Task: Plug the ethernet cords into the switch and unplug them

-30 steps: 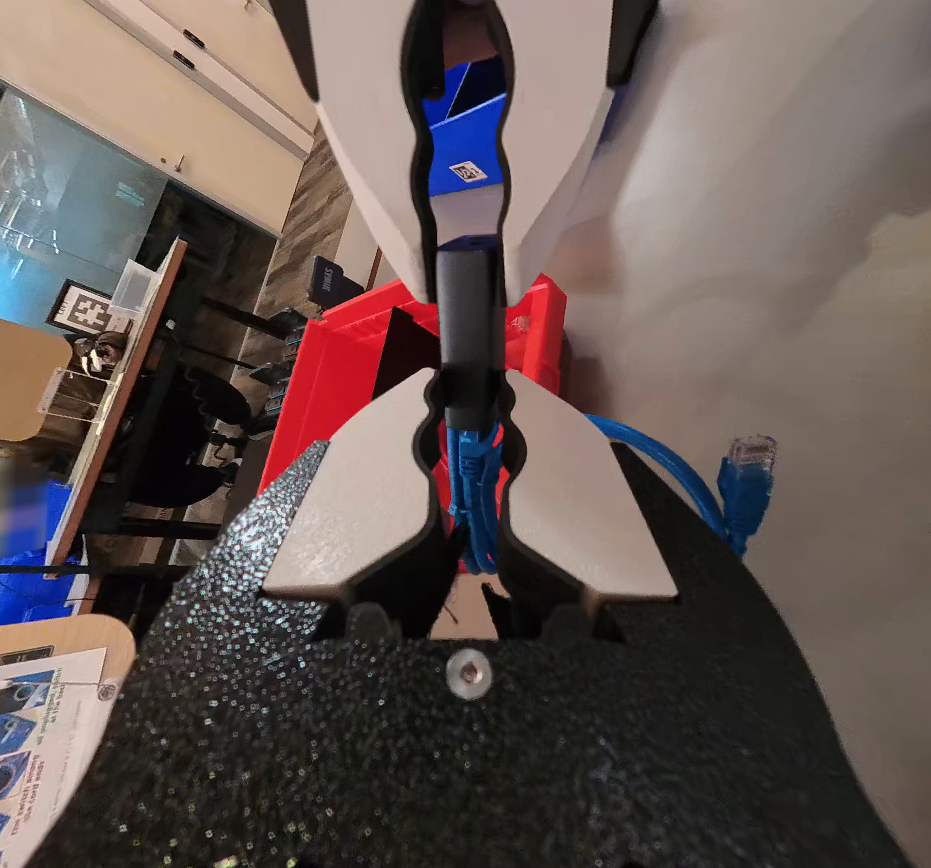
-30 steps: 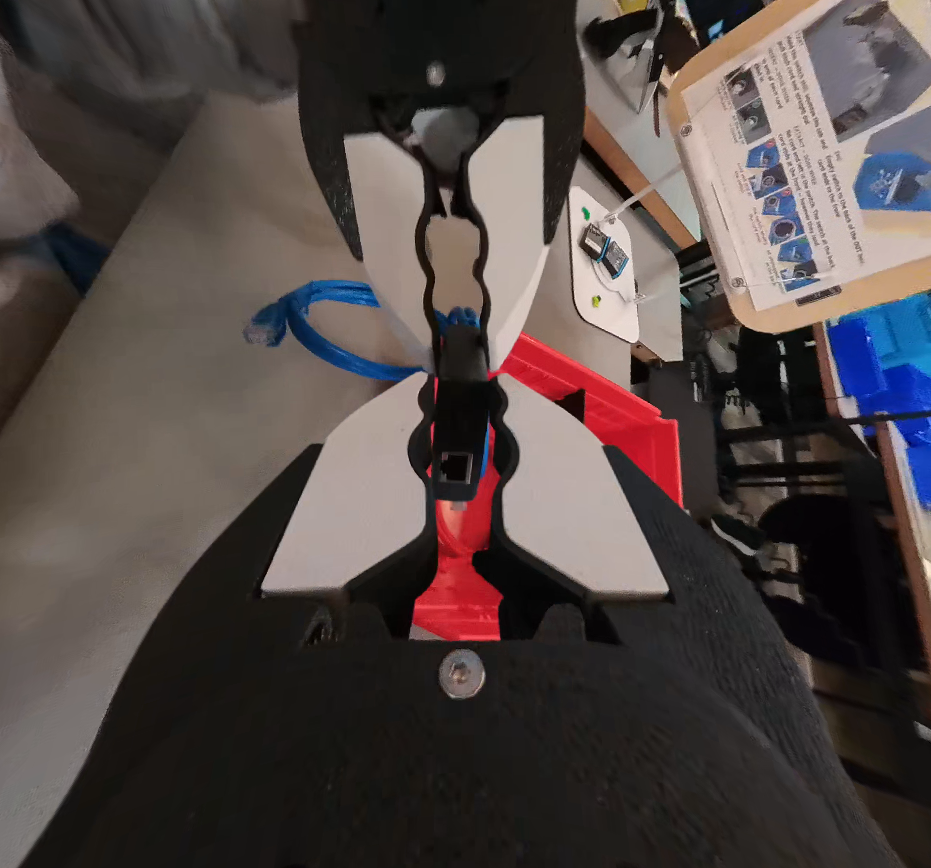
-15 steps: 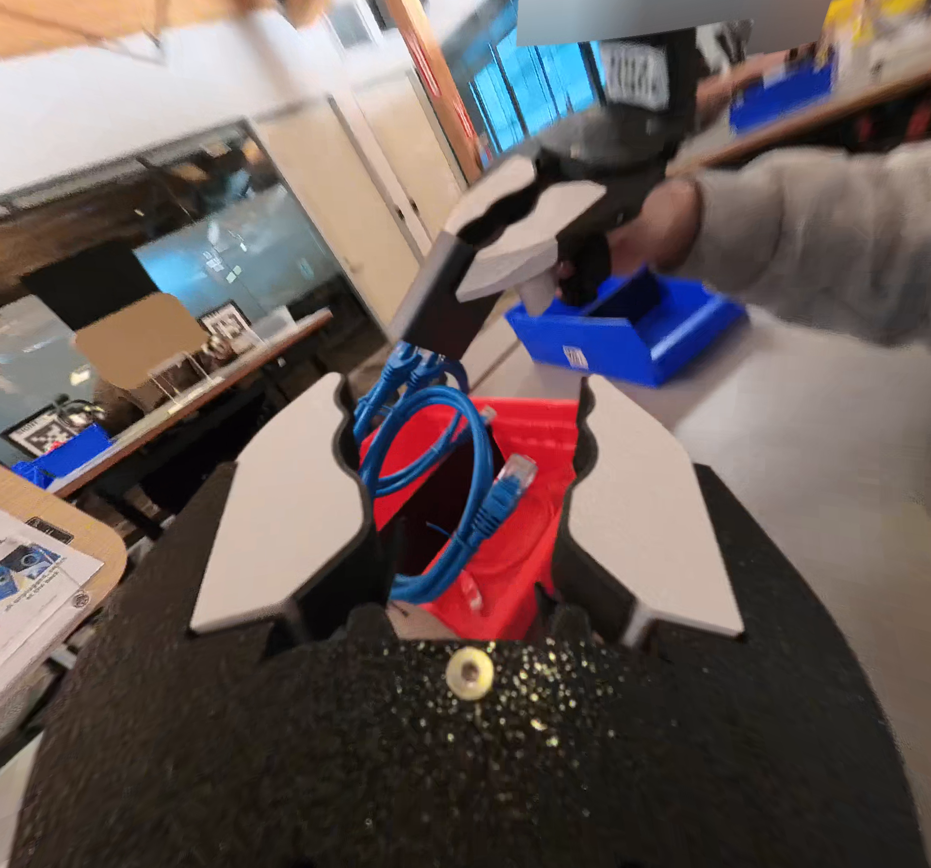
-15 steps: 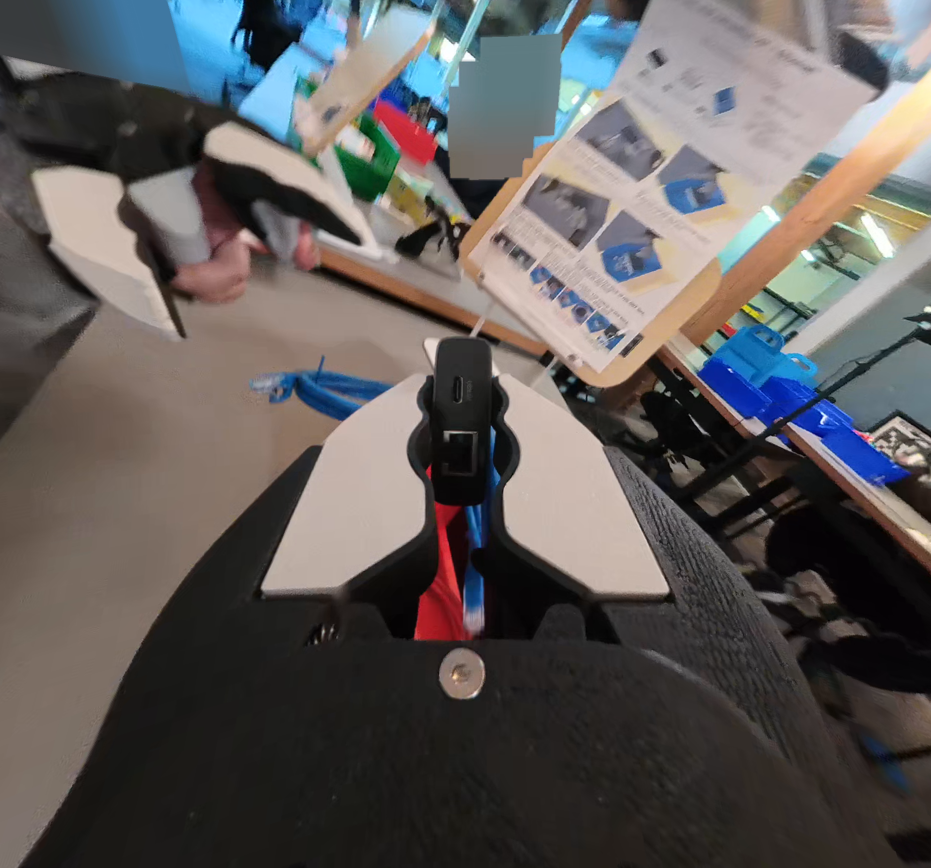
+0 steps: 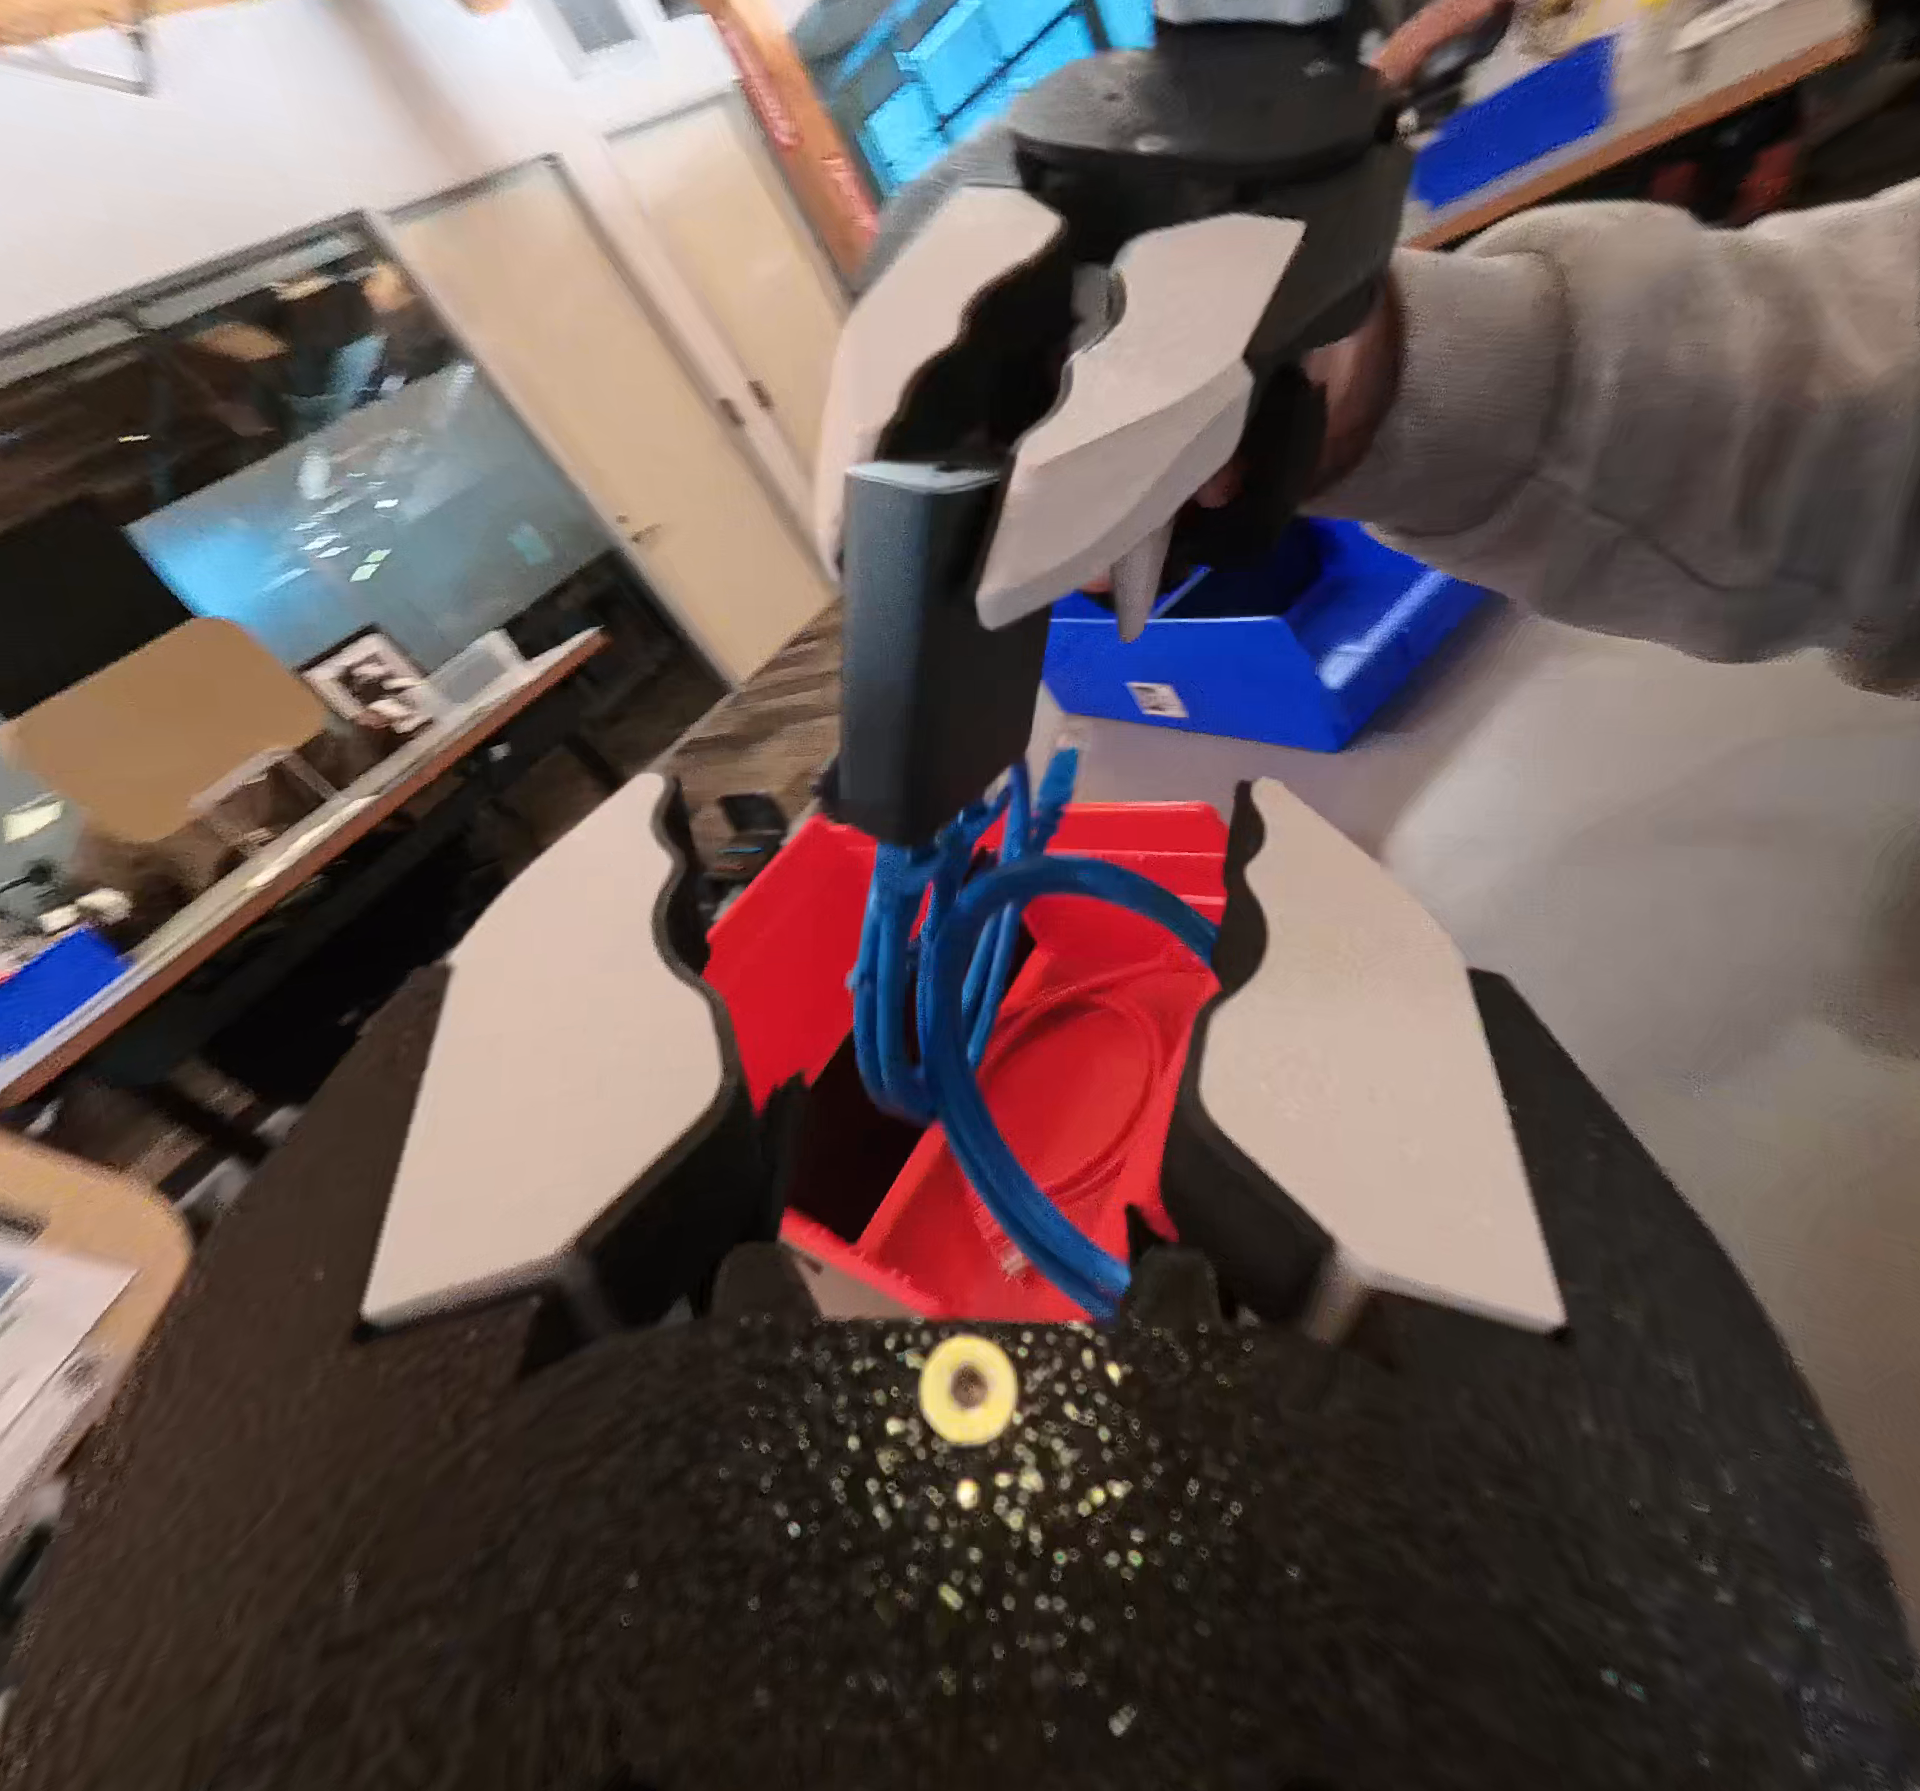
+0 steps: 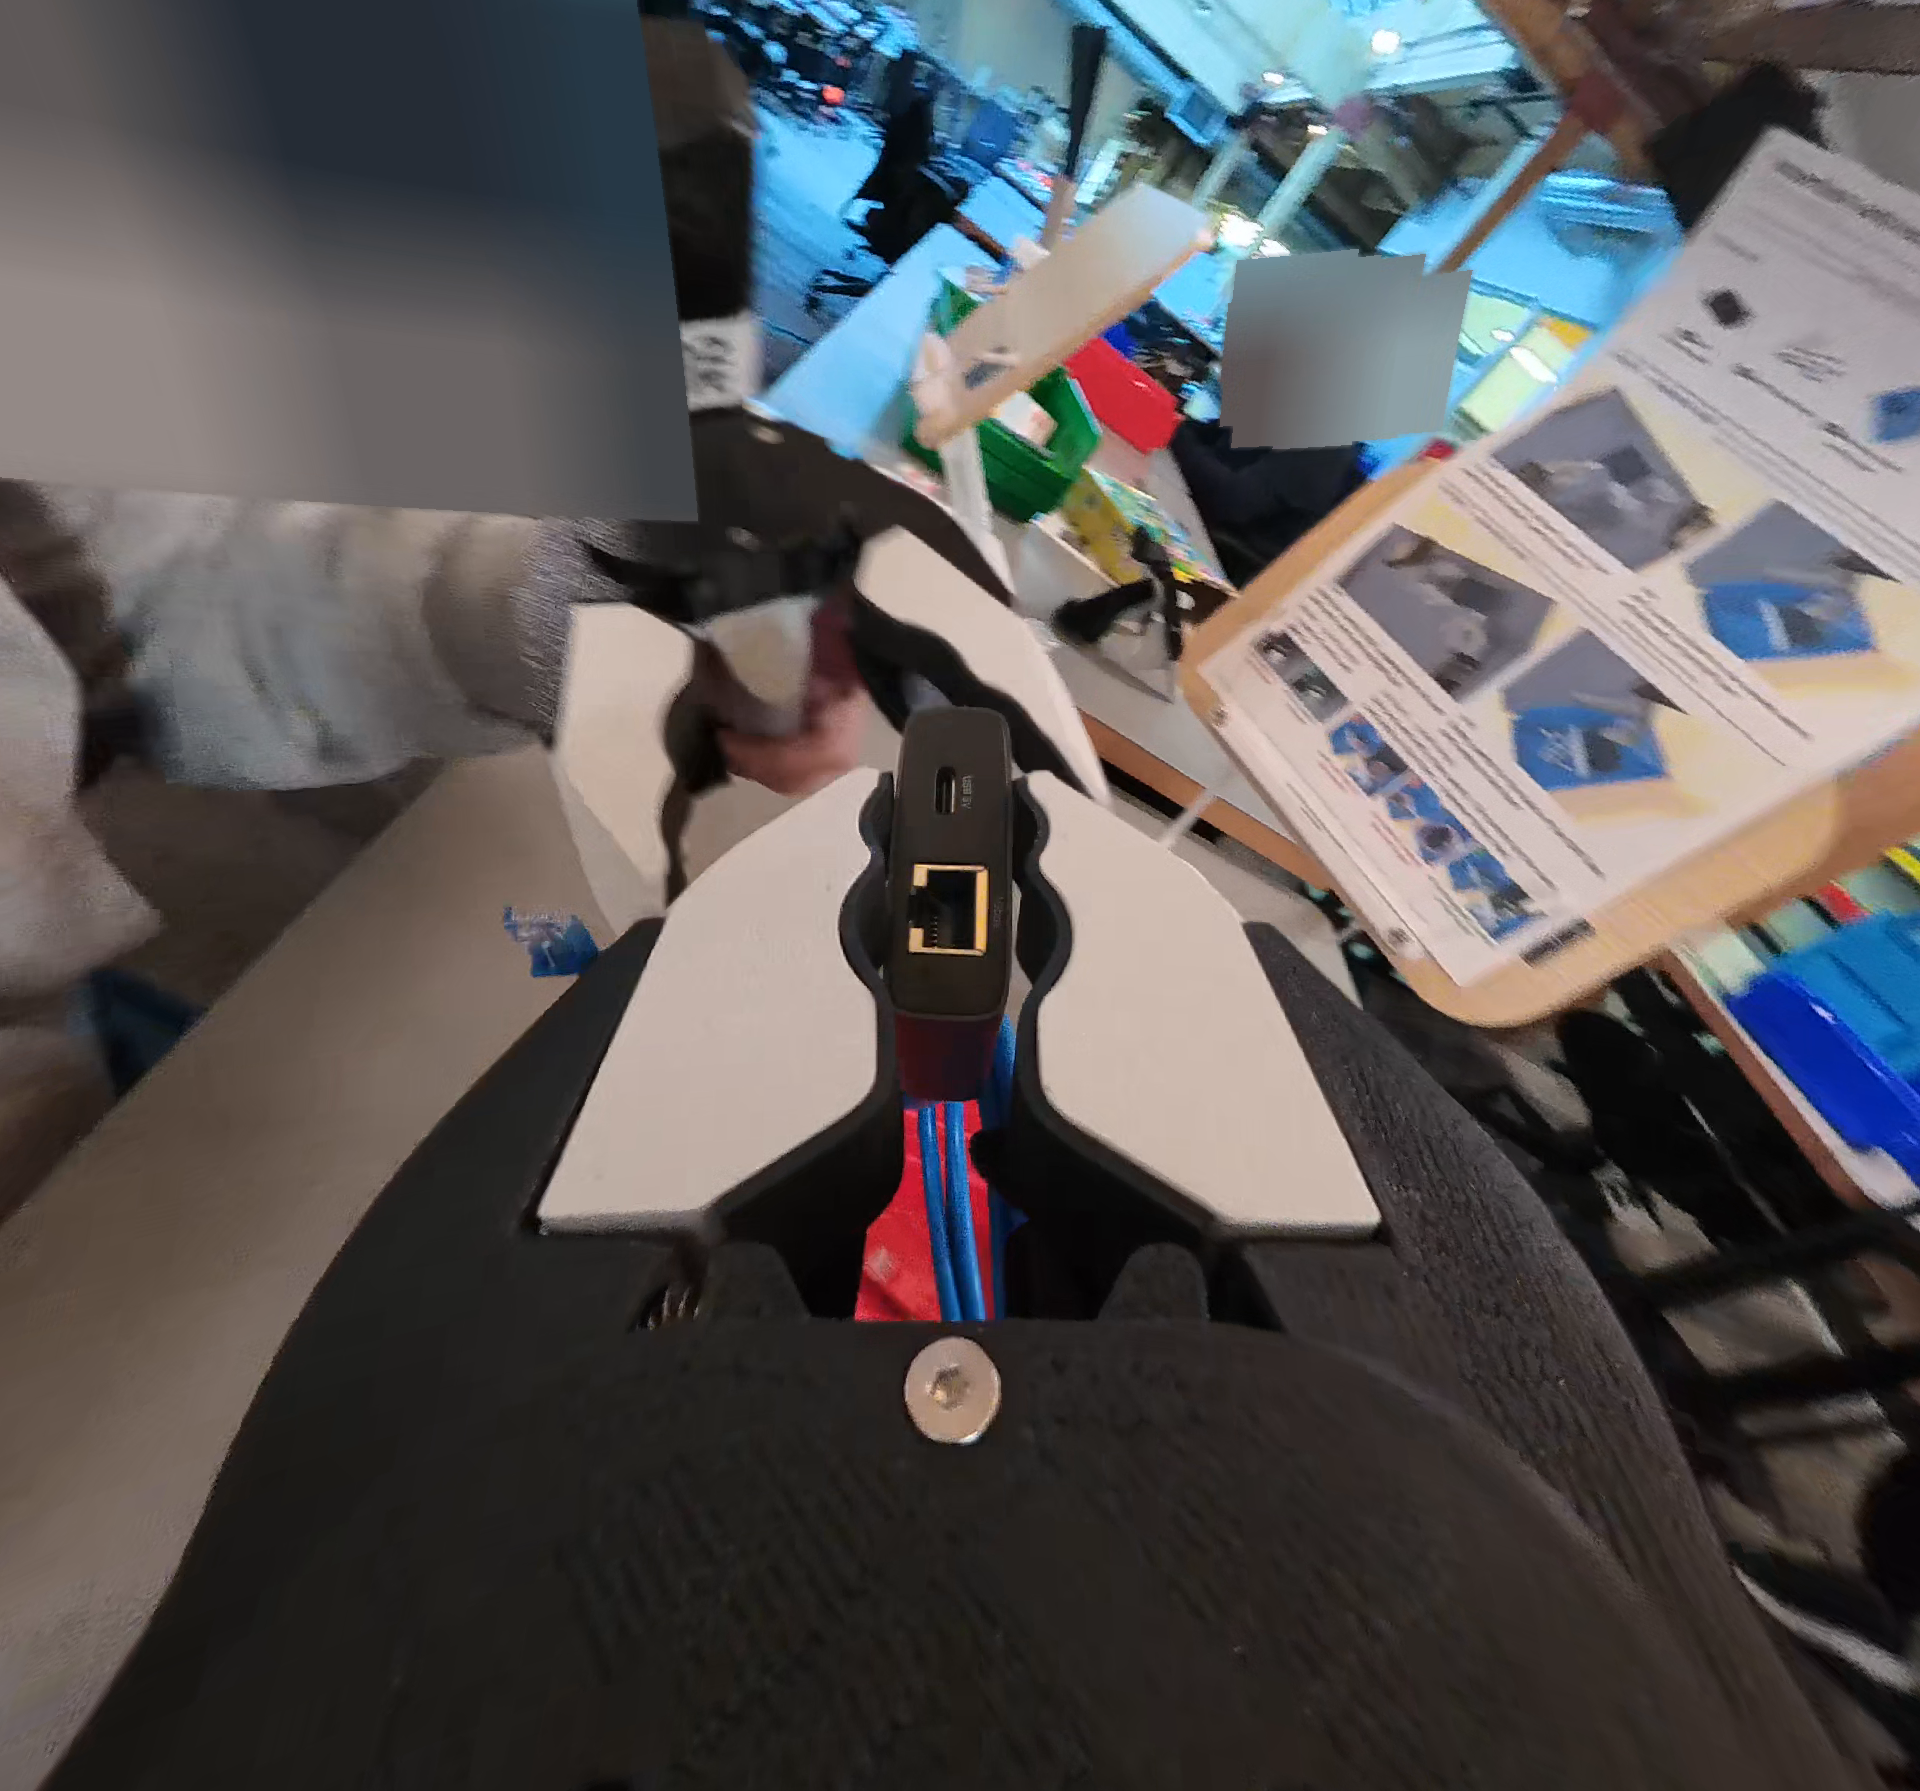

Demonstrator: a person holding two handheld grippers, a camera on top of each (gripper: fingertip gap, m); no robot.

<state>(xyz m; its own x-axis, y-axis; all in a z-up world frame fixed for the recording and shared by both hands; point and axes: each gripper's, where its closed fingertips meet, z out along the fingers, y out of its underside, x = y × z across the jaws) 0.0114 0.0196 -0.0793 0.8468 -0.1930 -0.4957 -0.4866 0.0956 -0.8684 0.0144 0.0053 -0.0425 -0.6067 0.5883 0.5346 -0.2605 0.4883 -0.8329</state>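
My right gripper (image 6: 951, 796) is shut on a black adapter box (image 6: 948, 894) whose network port faces the camera. Blue network cables (image 6: 961, 1201) hang from the box's lower end. In the left wrist view the right gripper (image 5: 997, 494) holds the box (image 5: 925, 650) upright, and the cables (image 5: 935, 972) dangle into a red bin (image 5: 1101, 1045). My left gripper (image 5: 951, 796) is open and empty, just short of the box and above the bin. It also shows in the right wrist view (image 6: 831, 702), jaws apart, beyond the box.
A blue bin (image 5: 1247, 671) stands on the beige table (image 5: 1610, 910) behind the red bin. A loose blue connector (image 6: 545, 936) lies on the table. A wooden board with an instruction sheet (image 6: 1558, 702) stands at the right. Desks and shelving lie beyond the table edge.
My left gripper let go of the black box, opened and drew back. My right gripper kept the box, now upright over the red bin with the cables hanging.
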